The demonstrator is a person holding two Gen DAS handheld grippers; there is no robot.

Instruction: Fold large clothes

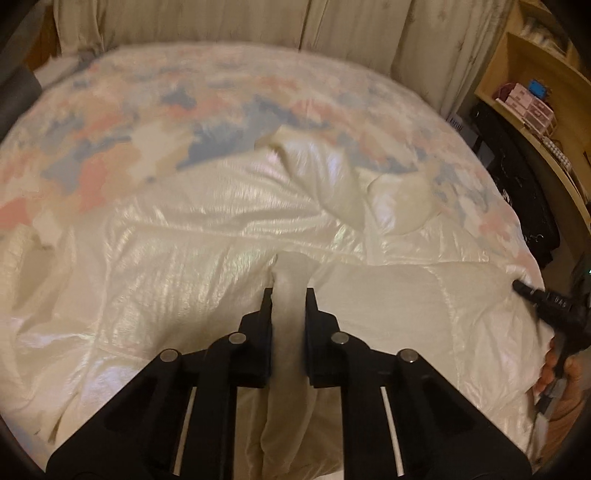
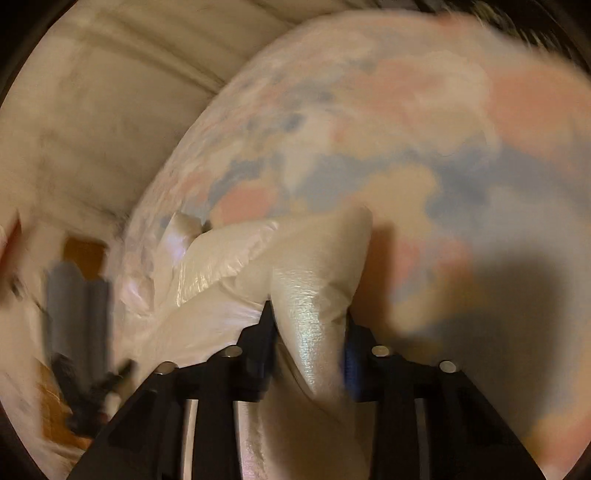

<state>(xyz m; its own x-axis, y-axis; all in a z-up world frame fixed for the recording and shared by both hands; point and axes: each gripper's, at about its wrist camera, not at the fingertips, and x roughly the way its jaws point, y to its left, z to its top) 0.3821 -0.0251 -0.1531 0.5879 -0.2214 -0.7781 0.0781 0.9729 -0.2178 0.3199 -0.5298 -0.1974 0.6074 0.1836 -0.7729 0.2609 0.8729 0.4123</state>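
Left wrist view — one cream jacket (image 1: 192,258); two grippers, left gripper (image 1: 290,295) and right gripper (image 2: 308,314), each clenched on its fabric.

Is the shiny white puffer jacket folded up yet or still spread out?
Still spread out: the jacket lies rumpled across the bed, pinched by the left claw and right claw.

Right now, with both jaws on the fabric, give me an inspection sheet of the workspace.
Surface: bed with pastel patterned bedspread, mostly covered.
Job's things: shiny cream puffer garment spread and crumpled across the bed.
Clutter: nothing seen on the bed apart from the garment.
Grippers: left gripper with jaws closed on a fold of the garment; right gripper clamped on another fold, view blurred.
Cables: nothing seen.
Surroundings: curtains behind the bed; wooden shelf with boxes at the right.
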